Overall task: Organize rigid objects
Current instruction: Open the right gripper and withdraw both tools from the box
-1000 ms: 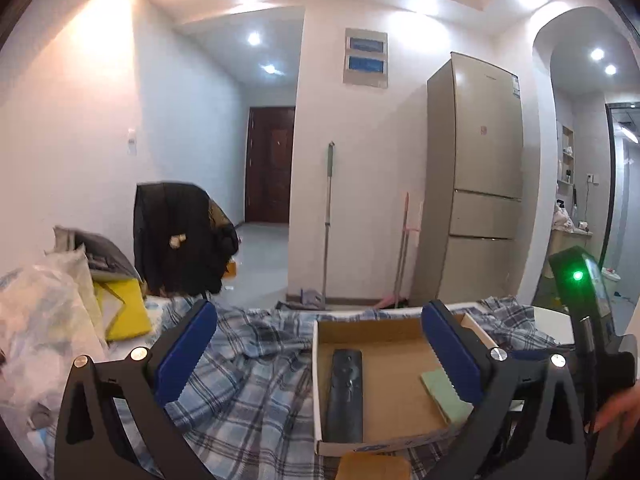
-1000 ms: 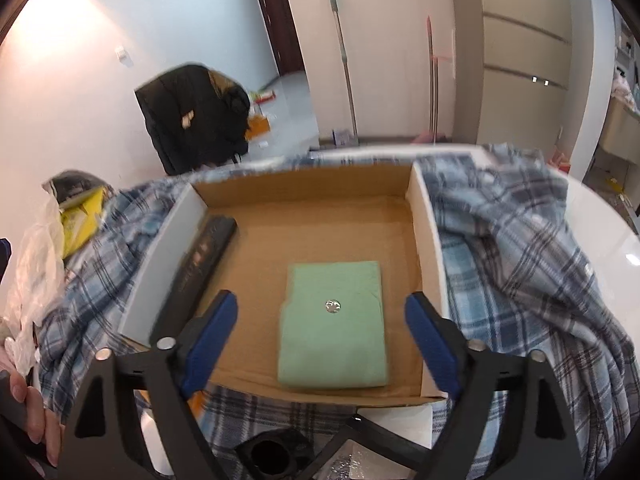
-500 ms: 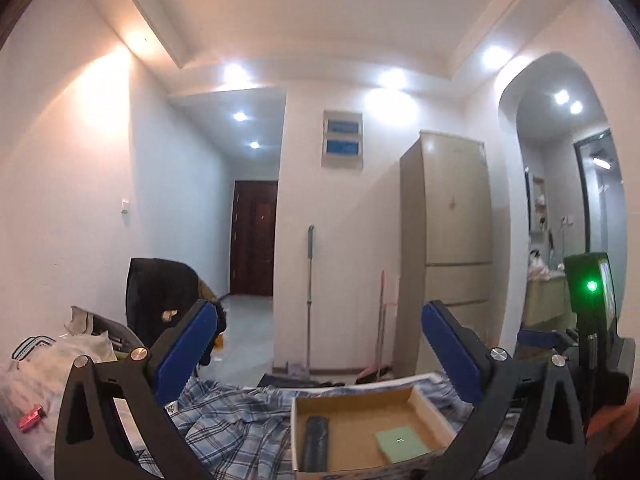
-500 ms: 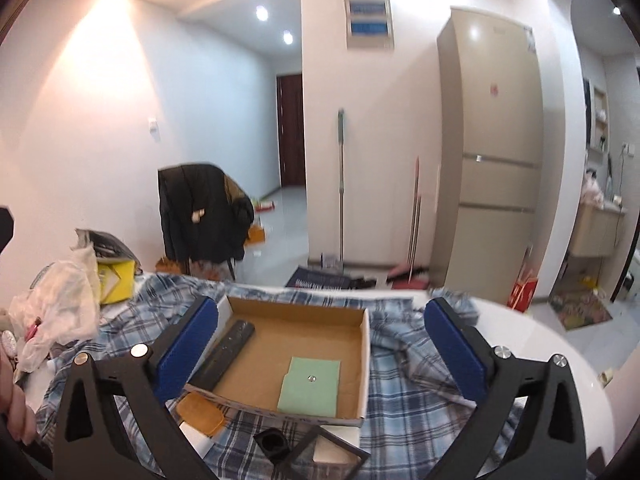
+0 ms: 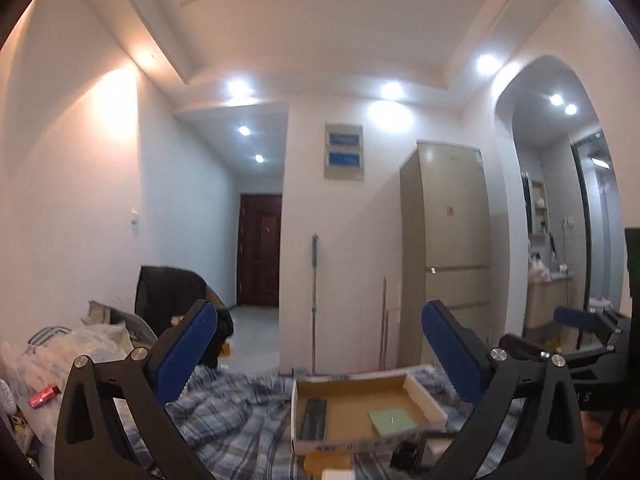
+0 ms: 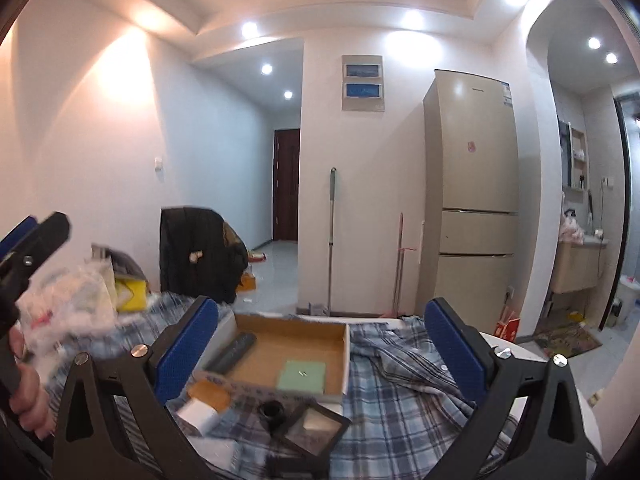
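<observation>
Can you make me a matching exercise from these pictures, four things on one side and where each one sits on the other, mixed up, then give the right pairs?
Things:
1. black remote control
2. green pad
3. black cylinder
4. yellow bag

Places:
A. in front of the cardboard box, outside it, on the plaid cloth
B. inside the box, along its left wall
C. far left, among the clutter beyond the cloth
D. inside the box, flat on its floor toward the right

Pairs: 1-B, 2-D, 3-A, 4-C
</observation>
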Demonstrator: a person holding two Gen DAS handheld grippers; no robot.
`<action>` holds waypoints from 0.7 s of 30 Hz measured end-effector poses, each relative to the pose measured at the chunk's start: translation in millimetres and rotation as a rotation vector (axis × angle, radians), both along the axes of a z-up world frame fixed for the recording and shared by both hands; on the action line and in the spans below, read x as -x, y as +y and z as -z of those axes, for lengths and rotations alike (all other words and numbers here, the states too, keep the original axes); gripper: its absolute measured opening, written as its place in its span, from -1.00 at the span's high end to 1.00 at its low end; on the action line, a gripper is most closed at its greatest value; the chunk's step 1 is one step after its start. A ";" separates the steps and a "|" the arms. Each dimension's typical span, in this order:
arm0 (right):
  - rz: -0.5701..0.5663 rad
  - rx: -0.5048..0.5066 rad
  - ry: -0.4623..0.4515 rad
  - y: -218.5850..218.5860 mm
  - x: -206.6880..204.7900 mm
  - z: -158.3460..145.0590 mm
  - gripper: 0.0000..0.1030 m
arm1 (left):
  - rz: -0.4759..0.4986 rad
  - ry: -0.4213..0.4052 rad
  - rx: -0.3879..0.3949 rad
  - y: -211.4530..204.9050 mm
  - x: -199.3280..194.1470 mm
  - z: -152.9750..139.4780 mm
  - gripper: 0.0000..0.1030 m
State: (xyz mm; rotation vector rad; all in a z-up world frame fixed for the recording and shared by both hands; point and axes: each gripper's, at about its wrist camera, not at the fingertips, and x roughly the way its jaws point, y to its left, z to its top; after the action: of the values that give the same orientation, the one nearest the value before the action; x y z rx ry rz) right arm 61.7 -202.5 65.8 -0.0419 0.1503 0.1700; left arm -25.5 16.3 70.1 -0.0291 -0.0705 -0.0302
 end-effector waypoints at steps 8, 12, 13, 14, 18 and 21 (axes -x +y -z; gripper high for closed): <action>-0.018 -0.074 0.162 -25.5 -29.1 39.1 -1.00 | 0.030 0.217 -0.003 -6.8 -41.2 52.9 -1.00; 0.023 -0.060 0.182 -27.6 -32.5 49.0 -1.00 | 0.007 0.260 -0.023 -16.8 -49.2 66.0 -1.00; 0.025 -0.066 0.190 -28.3 -33.2 50.9 -1.00 | -0.010 0.263 -0.039 -20.1 -50.4 66.5 -1.00; 0.021 -0.079 0.212 -29.9 -35.5 52.6 -1.00 | -0.016 0.262 -0.052 -23.2 -50.4 66.4 -1.00; 0.026 -0.104 0.275 -33.9 -41.6 58.6 -1.00 | -0.021 0.248 -0.055 -21.7 -47.4 67.5 -1.00; 0.028 -0.103 0.279 -32.9 -39.6 59.1 -1.00 | -0.006 0.215 -0.025 -11.3 -42.9 64.4 -1.00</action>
State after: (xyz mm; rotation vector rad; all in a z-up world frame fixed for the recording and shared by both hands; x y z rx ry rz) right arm 101.3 -235.4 6.6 0.0868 0.4195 0.1548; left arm 17.4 5.0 5.7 -0.0072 0.1452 -0.0213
